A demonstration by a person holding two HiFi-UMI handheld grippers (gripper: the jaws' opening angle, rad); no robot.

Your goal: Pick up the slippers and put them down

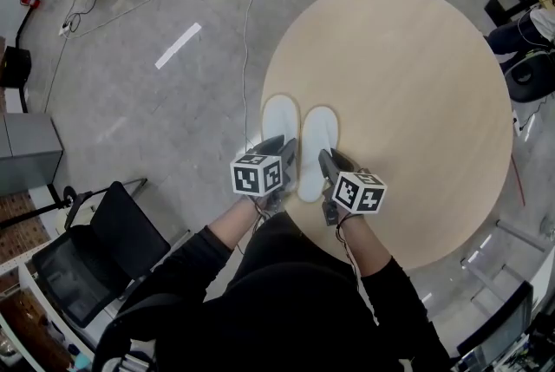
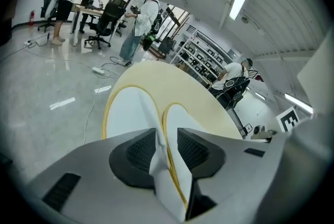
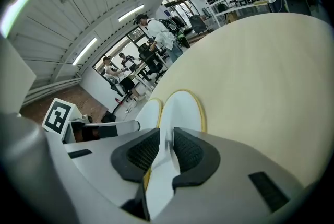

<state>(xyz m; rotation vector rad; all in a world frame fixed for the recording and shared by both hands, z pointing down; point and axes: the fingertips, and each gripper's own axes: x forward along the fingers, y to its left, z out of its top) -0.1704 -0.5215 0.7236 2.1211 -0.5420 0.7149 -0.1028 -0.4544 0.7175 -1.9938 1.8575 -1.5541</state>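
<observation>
Claws at the heels; left slipper (image 1: 279, 129) and right slipper (image 1: 318, 136) lie flat, side by side, near your edge of the worktop (image 1: 416, 101), toes away from you

Your left claw (image 2: 167, 147) stands well apart, the left slipper's heel end loose between its pads; your right claw (image 3: 167, 147) gapes only slightly round the right slipper's heel end, not visibly pinching it; judge both light, thin and floppy, likely to droop from one end; cloth looks grippy, not fragile; take each at the heel end, squeezing gently.
</observation>
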